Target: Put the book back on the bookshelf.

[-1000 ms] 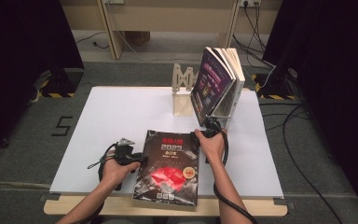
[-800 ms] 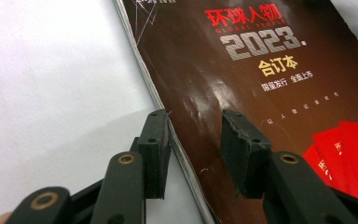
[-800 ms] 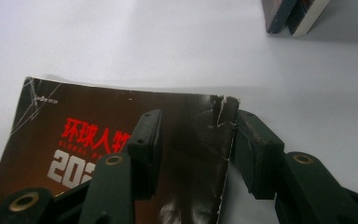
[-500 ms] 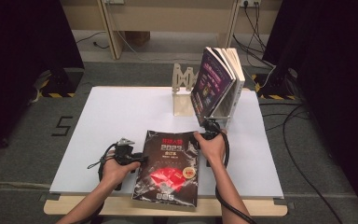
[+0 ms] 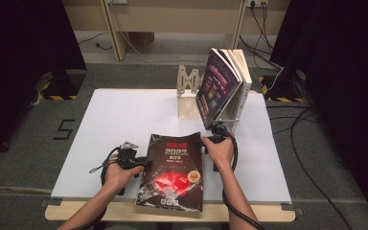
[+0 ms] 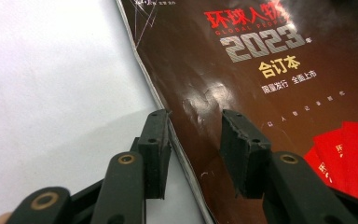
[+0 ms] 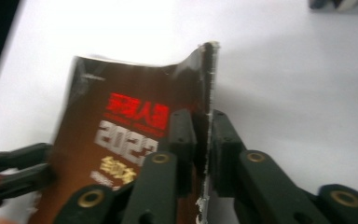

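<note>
Right gripper [image 7: 203, 135] fingers stay clamped on the magazine [image 5: 172, 170]; left gripper [image 6: 193, 149] fingers remain apart.

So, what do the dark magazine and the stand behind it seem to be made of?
The magazine looks like glossy coated paper: its cover shines, shows creases, and curls upward where the right gripper pinches its edge. The stand looks like pale unpainted wood, possibly plywood.
</note>
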### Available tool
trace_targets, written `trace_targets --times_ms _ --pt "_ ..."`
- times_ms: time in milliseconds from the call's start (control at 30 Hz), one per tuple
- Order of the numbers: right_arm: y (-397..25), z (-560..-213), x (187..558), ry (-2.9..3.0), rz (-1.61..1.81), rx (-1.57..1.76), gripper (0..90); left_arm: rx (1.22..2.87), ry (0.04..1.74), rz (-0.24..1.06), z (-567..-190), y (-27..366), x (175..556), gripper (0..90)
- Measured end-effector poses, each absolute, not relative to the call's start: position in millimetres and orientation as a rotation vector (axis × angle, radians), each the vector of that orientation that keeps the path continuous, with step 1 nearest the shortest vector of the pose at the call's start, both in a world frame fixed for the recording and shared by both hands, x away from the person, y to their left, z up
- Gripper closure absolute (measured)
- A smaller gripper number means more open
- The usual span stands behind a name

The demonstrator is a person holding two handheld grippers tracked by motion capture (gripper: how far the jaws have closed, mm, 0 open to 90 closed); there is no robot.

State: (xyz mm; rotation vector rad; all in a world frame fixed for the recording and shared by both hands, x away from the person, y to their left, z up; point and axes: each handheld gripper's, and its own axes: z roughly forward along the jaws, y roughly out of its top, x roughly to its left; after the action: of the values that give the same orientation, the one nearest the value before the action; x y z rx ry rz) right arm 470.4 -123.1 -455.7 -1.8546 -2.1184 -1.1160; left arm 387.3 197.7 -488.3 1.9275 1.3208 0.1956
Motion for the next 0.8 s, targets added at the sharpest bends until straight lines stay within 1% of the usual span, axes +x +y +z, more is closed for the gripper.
trace_targets --times_ms 100,267,433,633,800 --pt "-122.4 -447.2 467.0 -2.097 -1.156 -1.838 87.0 1.921 1.323 0.183 -488.1 198.4 388.0 60.4" --pt "-122.4 -435.3 463.0 -2.088 -1.231 -1.816 87.3 1.884 1.33 0.142 -486.0 200.6 388.6 56.4" --pt "-125.9 -422.3 459.3 -2.083 -1.292 -1.835 87.4 1.856 1.32 0.153 -480.0 201.6 387.6 51.8" --pt "-128.7 -403.1 450.4 -2.102 -1.393 -1.847 87.4 1.815 1.3 0.162 -471.5 202.7 386.2 49.1" --pt "-128.3 -379.7 441.0 -2.134 -1.481 -1.876 87.4 1.784 1.28 0.163 -464.8 202.1 385.8 46.9"
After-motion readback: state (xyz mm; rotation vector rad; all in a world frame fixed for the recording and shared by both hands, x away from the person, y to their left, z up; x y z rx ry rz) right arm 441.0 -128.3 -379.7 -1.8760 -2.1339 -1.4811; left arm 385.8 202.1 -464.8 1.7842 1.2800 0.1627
